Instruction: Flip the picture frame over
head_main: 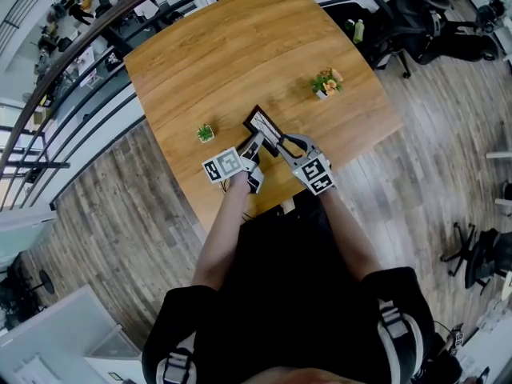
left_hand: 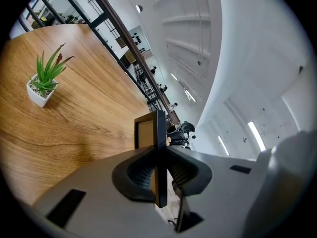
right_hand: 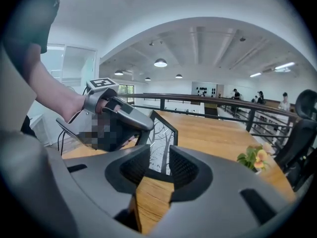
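Note:
A black picture frame [head_main: 264,128] stands lifted on edge over the wooden table [head_main: 224,54] near its front edge. My left gripper [head_main: 254,144] is shut on it. In the left gripper view the frame [left_hand: 157,133] is edge-on, its brown back to the left, with both pads of that gripper [left_hand: 159,170] pressed on it. The right gripper view shows the frame's front [right_hand: 161,143], a print of bare trees, just beyond my right gripper [right_hand: 159,170]. Its jaws stand apart and touch nothing. My right gripper [head_main: 282,144] sits close to the frame's right side.
A small spiky green plant in a white pot [head_main: 206,133] [left_hand: 44,81] stands left of the frame. A flowering plant [head_main: 326,82] [right_hand: 255,157] stands farther right. A railing [head_main: 96,30] runs behind the table, and office chairs [head_main: 432,22] stand on the floor at the right.

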Demonstrator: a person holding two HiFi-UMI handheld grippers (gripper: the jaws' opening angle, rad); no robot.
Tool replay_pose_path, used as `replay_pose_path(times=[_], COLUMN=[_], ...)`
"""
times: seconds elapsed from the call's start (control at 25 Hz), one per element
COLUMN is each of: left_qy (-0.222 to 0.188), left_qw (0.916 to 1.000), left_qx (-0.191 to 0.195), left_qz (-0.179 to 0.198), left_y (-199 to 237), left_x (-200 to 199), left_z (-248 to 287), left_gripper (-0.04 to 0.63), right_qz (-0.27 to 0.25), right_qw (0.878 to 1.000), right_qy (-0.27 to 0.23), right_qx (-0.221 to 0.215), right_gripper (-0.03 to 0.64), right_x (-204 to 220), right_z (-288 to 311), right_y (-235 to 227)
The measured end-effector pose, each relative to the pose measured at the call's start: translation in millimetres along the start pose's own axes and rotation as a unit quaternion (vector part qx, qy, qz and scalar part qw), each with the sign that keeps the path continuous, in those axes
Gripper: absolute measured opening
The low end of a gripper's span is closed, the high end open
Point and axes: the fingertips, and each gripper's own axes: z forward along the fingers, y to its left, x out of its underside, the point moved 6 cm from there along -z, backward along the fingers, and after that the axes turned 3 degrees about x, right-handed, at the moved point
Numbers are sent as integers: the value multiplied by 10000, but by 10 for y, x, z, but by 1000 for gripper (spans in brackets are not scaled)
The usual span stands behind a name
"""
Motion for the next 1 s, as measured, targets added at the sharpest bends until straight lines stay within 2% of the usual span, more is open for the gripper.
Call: replay_pose_path(times=[0.24, 0.52, 0.76, 0.88, 1.0], left_qy=[143, 267, 534, 604, 674], left_qw=[9996, 9971, 9945, 9901, 9882], left_qx=[209, 710, 906, 1251, 1319], left_qz=[141, -5, -22, -181, -399], left_y=[-44, -84, -73, -131, -111], left_x=[17, 75, 166, 207, 254], left_z=[-27, -77, -112, -105, -138], left_gripper=[87, 87, 87, 87, 87], right_qz=[305, 1416, 1985, 2230, 2351], right_qw=[9995, 9899, 9800, 9744, 9715], right_qy=[40, 43, 50, 21, -25], right_qx=[30, -40, -152, -270, -289], right_gripper=[133, 136, 140, 143, 143], right_x=[130, 352, 499, 531, 552], right_z=[6, -21, -39, -60, -80], right_y=[-79, -197, -299, -343, -378])
